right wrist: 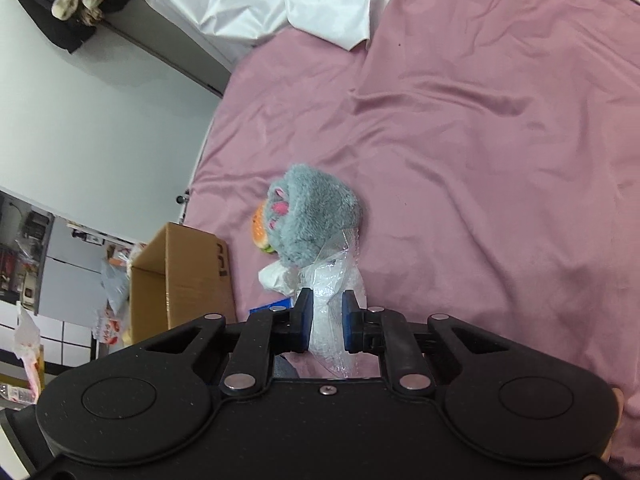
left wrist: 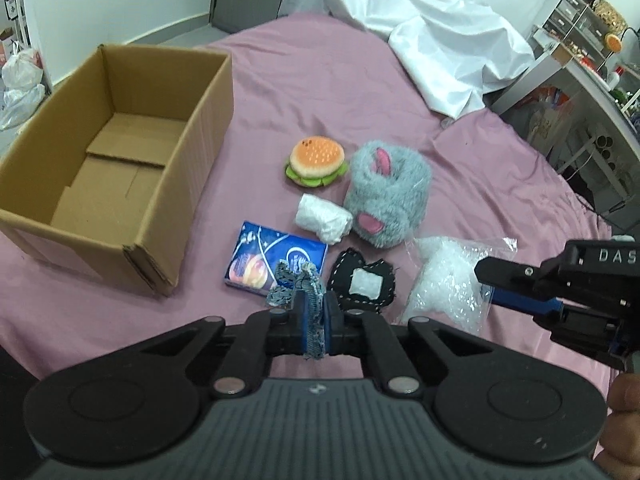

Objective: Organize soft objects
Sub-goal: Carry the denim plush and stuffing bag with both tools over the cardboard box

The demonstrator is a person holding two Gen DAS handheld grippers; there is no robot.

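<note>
My left gripper (left wrist: 316,312) is shut on a frayed denim scrap (left wrist: 298,284), held above the pink bedsheet (left wrist: 320,92). My right gripper (right wrist: 326,322) has its pads around a clear plastic bag of white filling (right wrist: 336,280), which also shows in the left wrist view (left wrist: 448,280); the right gripper (left wrist: 500,284) enters there from the right. On the sheet lie a burger plush (left wrist: 316,162), a grey fluffy plush (left wrist: 386,192), a white plastic roll (left wrist: 323,218), a blue packet (left wrist: 276,262) and a black patch (left wrist: 363,282). An open, empty cardboard box (left wrist: 116,168) stands left.
A white sheet (left wrist: 424,28) is crumpled at the far end of the bed. Shelves and clutter (left wrist: 580,52) stand beyond the bed's right side. Plastic bags (left wrist: 20,84) sit on the floor at far left.
</note>
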